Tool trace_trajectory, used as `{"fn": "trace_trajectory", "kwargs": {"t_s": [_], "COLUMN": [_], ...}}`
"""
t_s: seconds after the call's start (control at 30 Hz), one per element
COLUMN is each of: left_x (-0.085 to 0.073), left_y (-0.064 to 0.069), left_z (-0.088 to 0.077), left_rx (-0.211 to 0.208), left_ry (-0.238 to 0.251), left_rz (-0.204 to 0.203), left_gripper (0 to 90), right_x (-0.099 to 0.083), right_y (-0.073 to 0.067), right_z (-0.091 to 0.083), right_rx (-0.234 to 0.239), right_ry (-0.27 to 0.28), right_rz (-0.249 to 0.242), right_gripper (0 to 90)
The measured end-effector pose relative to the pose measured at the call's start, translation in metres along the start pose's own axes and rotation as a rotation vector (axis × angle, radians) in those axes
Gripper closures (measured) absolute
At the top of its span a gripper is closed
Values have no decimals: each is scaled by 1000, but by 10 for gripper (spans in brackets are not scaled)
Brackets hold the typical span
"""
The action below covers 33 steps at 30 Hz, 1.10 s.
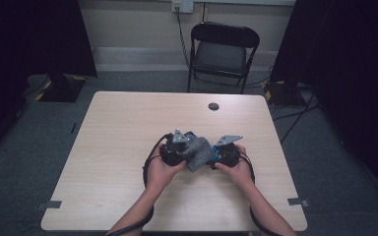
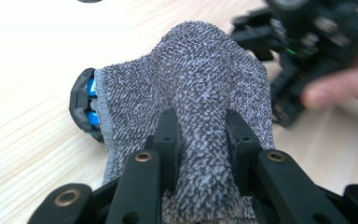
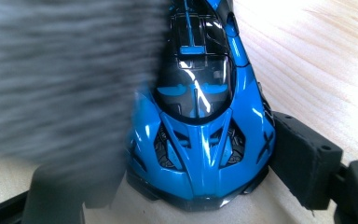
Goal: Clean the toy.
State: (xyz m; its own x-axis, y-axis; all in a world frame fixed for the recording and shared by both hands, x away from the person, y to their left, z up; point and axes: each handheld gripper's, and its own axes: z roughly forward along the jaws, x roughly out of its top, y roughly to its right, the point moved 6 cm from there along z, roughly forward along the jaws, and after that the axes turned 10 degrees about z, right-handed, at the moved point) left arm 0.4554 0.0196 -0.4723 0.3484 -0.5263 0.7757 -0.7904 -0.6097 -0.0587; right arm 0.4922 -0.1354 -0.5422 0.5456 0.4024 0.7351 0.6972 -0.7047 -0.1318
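A grey knitted cloth (image 2: 200, 79) is pinched in a fold between the black jaws of my left gripper (image 2: 203, 126). It hangs over a blue and black toy car (image 2: 89, 100), whose end pokes out at the cloth's left edge. My right gripper (image 3: 191, 179) is shut across the car (image 3: 200, 140), and its right pad (image 3: 303, 158) presses on the car's flank. The blurred cloth (image 3: 60, 74) hides the other pad. From above, both grippers meet at the table's middle, left (image 1: 191, 150) and right (image 1: 215, 156), with the cloth (image 1: 200, 152) between them.
The light wooden table (image 1: 128, 123) has a round dark grommet (image 1: 213, 106) near its far edge. A black folding chair (image 1: 224, 49) stands beyond the table. Dark curtains flank the room. A finger of the right hand (image 2: 335, 88) lies close to the cloth.
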Motion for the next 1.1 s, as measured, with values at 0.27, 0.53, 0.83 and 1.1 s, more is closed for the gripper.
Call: {"fn": "trace_trajectory", "kwargs": {"t_s": [0.27, 0.53, 0.83, 1.1], "left_x": [9, 11, 11, 13], "left_y": [1, 3, -2, -8], "left_z": [32, 47, 48, 50], "left_rx": [39, 65, 100, 113], "left_ry": [-74, -160, -170, -179], "left_rz": [51, 107, 111, 104], "left_gripper": [698, 694, 693, 692], "right_x": [0, 0, 0, 0], "right_y": [0, 0, 0, 0], "right_z": [0, 0, 0, 0], "right_rx": [0, -1, -1, -1], "right_ry": [0, 0, 0, 2], "right_rz": [-1, -1, -2, -4], "right_gripper": [243, 243, 244, 248]}}
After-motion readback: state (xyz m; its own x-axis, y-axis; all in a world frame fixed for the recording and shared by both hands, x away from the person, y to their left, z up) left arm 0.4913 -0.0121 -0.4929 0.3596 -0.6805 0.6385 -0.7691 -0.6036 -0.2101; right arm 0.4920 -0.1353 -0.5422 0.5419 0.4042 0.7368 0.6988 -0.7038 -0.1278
